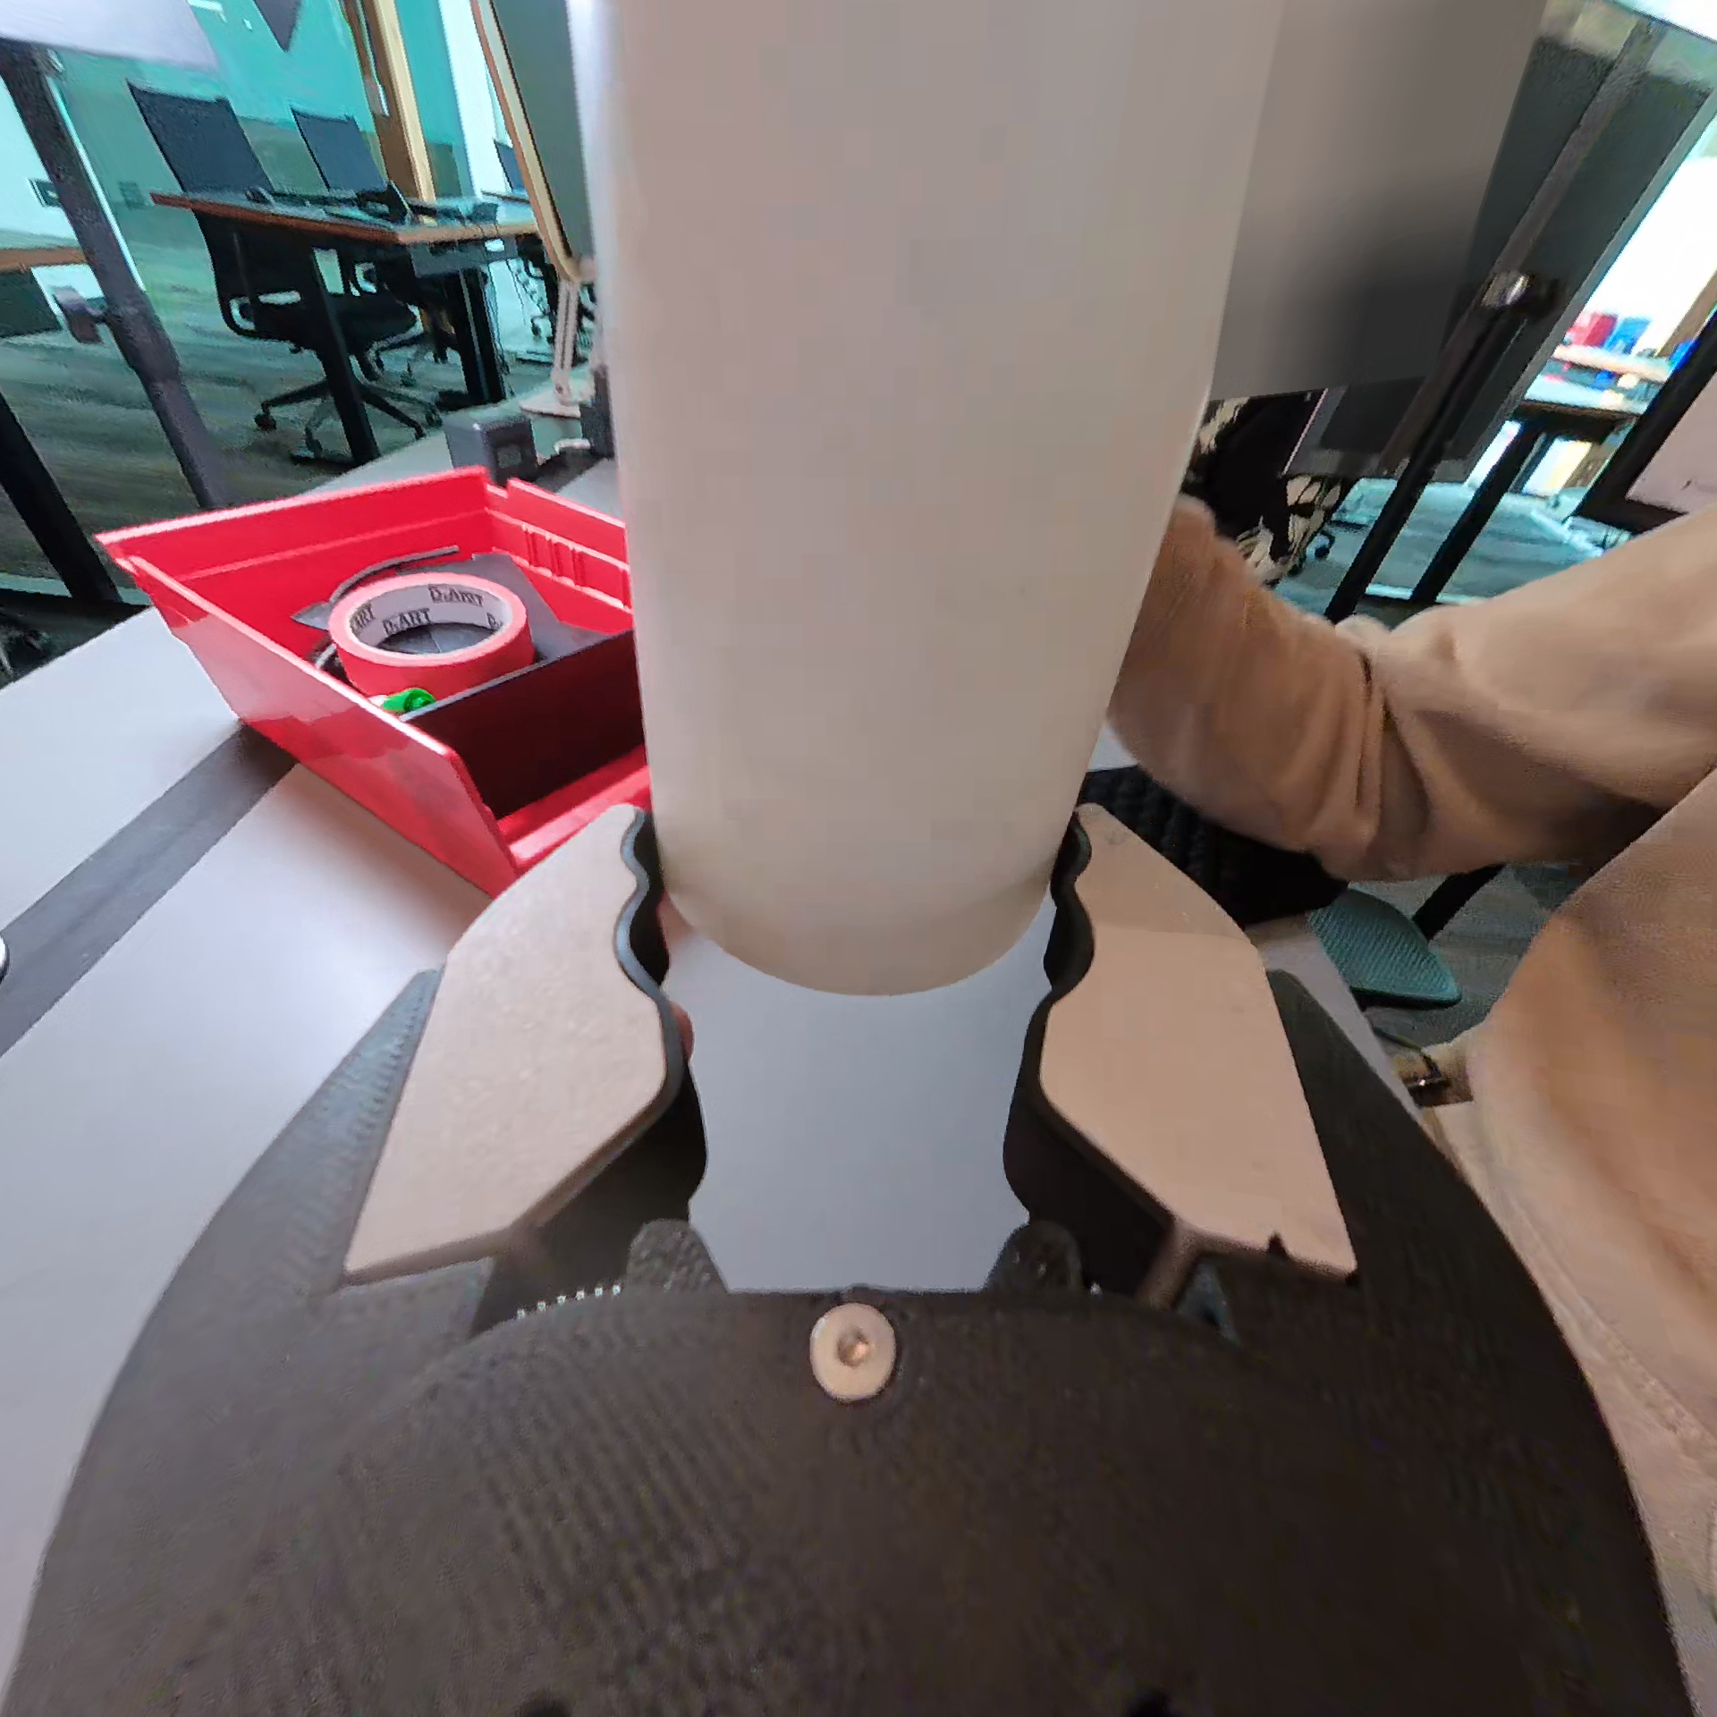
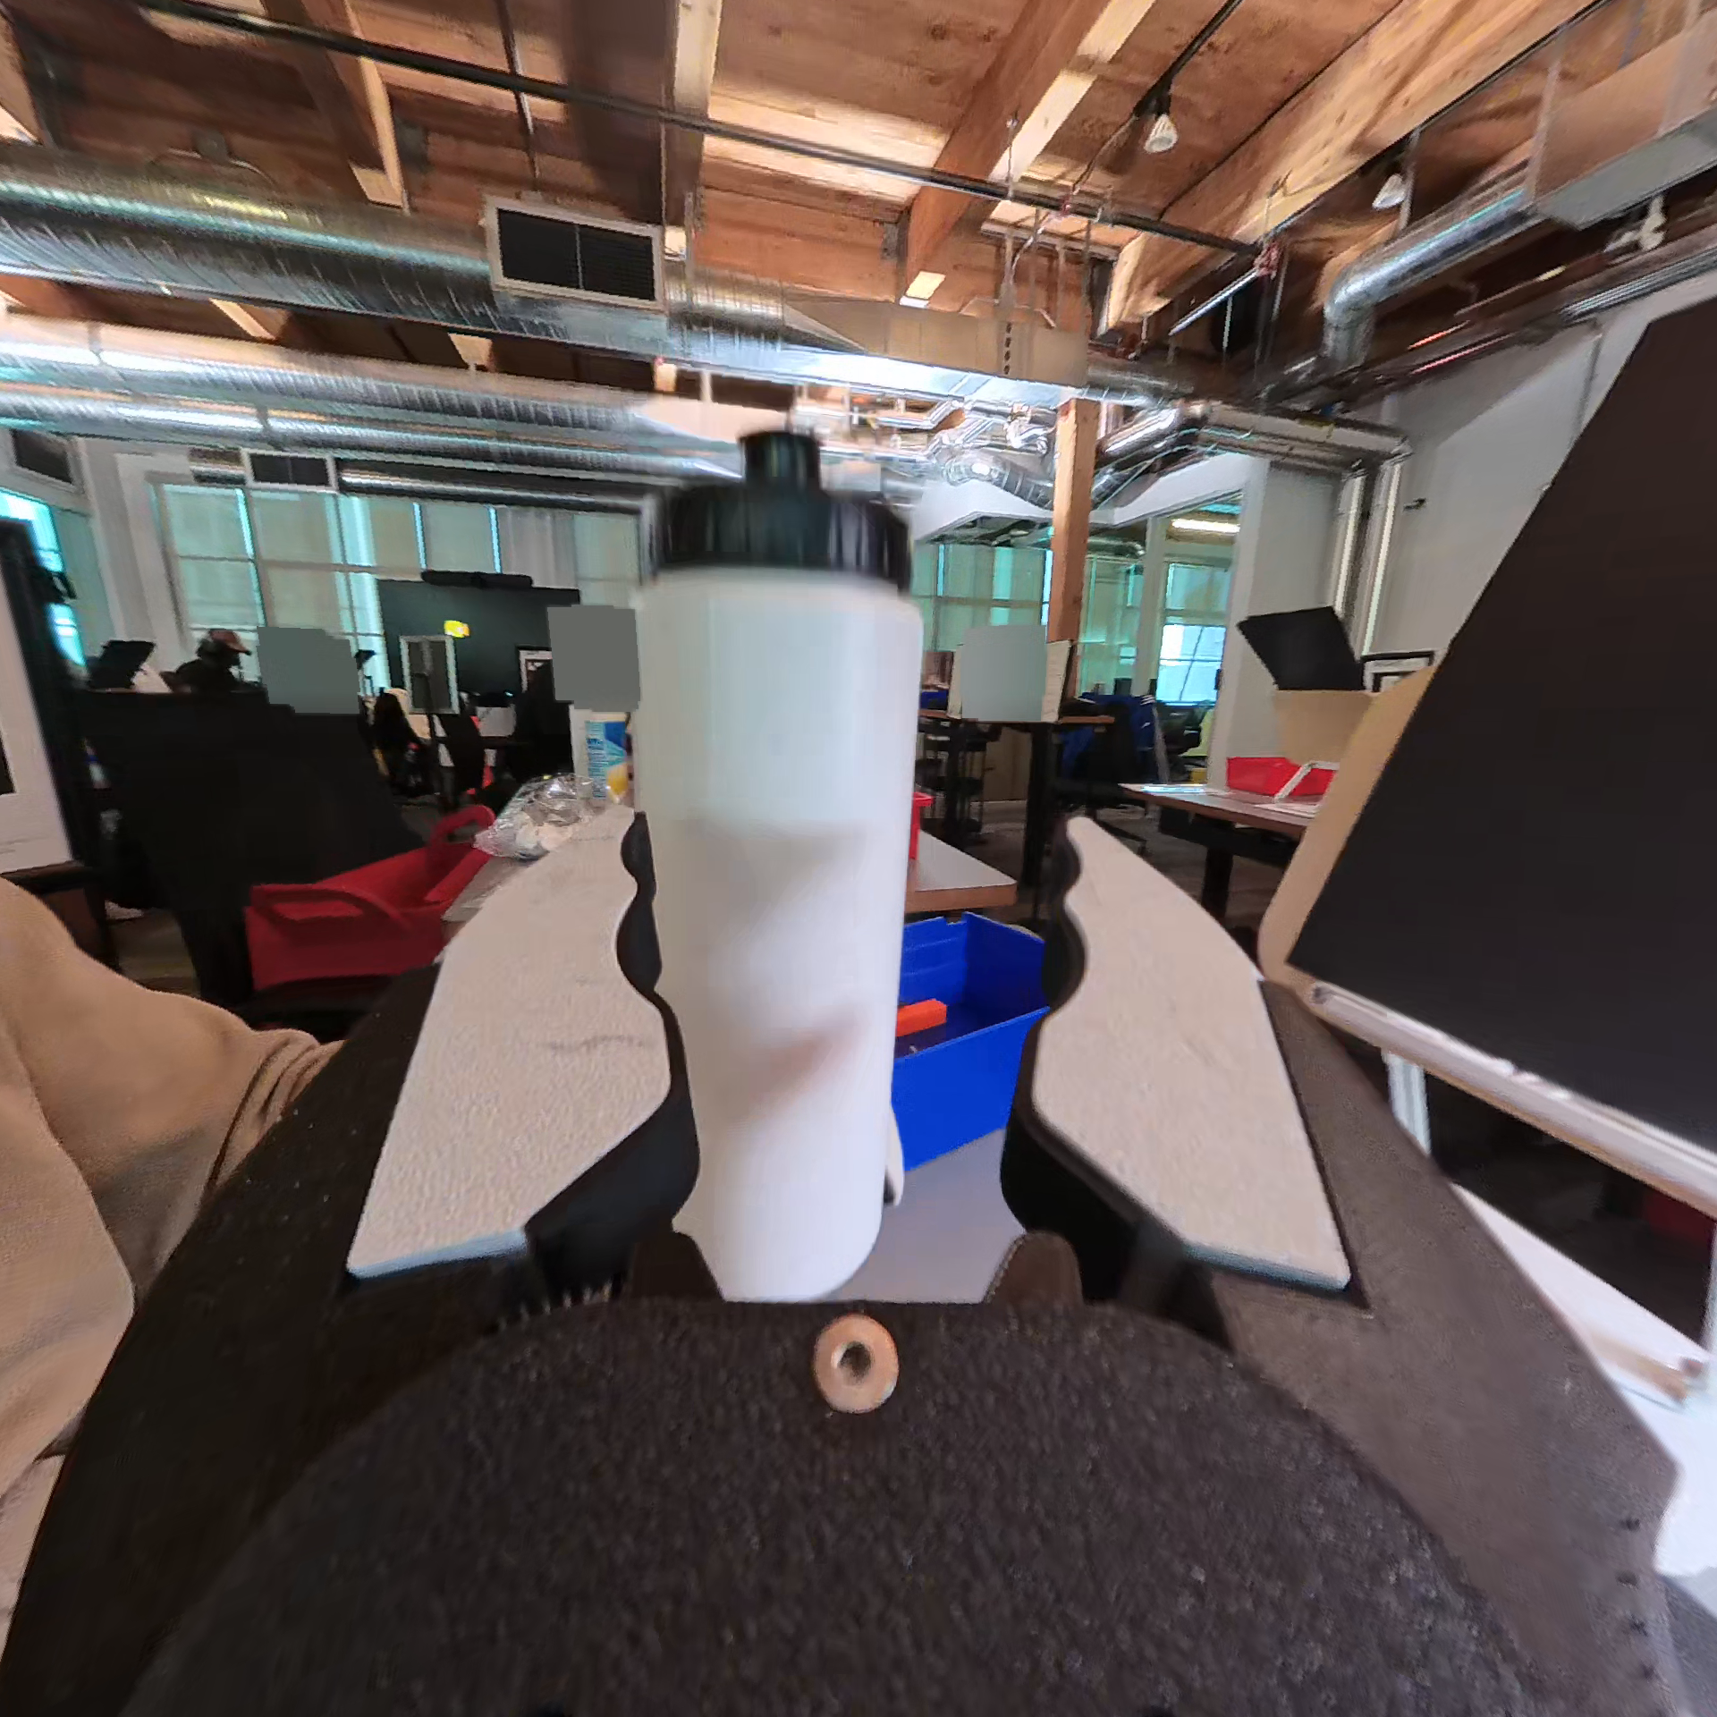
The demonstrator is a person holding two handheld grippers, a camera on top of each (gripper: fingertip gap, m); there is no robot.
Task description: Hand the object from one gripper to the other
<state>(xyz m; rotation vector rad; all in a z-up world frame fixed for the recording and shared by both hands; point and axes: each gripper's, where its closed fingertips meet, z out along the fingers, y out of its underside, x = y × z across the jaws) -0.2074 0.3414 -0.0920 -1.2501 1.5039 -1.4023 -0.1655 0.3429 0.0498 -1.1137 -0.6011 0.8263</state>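
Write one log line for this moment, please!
object: white bottle | left gripper: shut on bottle | right gripper: open around bottle | handover: unfinished

We note the left claw [image 1: 859, 892] closed on the base of the white bottle [image 1: 892, 483], both fingertips pressed to its sides. Our right claw [image 2: 850, 864] stands spread — its left finger [image 2: 548, 1041] beside the bottle, the right finger [image 2: 1180, 1050] clear of it. A tan sleeve [image 1: 1394, 706] shows past the left claw.

White bottle [image 2: 780, 929] with black cap [image 2: 785, 520]; red bin [image 1: 372, 650], red tape roll [image 1: 432, 636]; blue bin [image 2: 966, 1031].
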